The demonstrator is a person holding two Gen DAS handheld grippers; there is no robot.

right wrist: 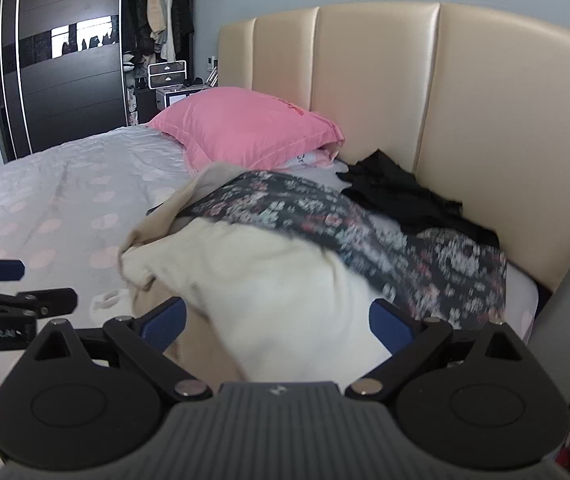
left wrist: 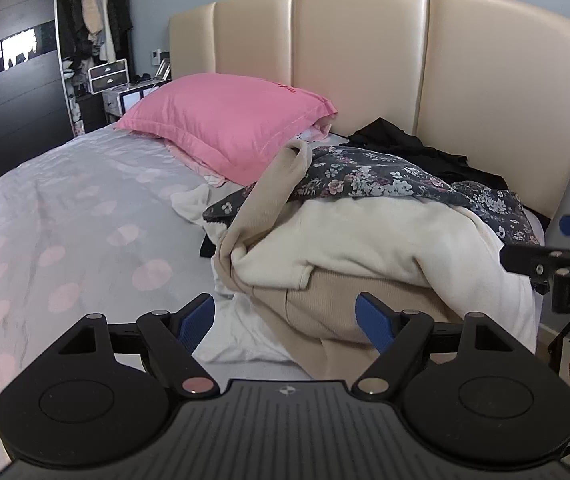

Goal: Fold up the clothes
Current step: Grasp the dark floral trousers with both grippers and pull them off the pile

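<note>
Bedroom, spotted bed (left wrist: 65, 208): clothes pile (left wrist: 365, 240) heaped near the headboard (left wrist: 365, 60), beside a pink pillow (left wrist: 225, 120). Left gripper (left wrist: 285, 322) spread wide before it, right gripper (right wrist: 277, 326) spread too, both empty.

Domestic bedroom. A bed with a padded cream headboard (left wrist: 365, 60), a polka-dot sheet (left wrist: 65, 216) and a pink pillow (left wrist: 221, 120) fills the view; an open wardrobe (left wrist: 93, 20) with hanging garments and a dark sliding door (right wrist: 69, 60) stands beyond it.
</note>
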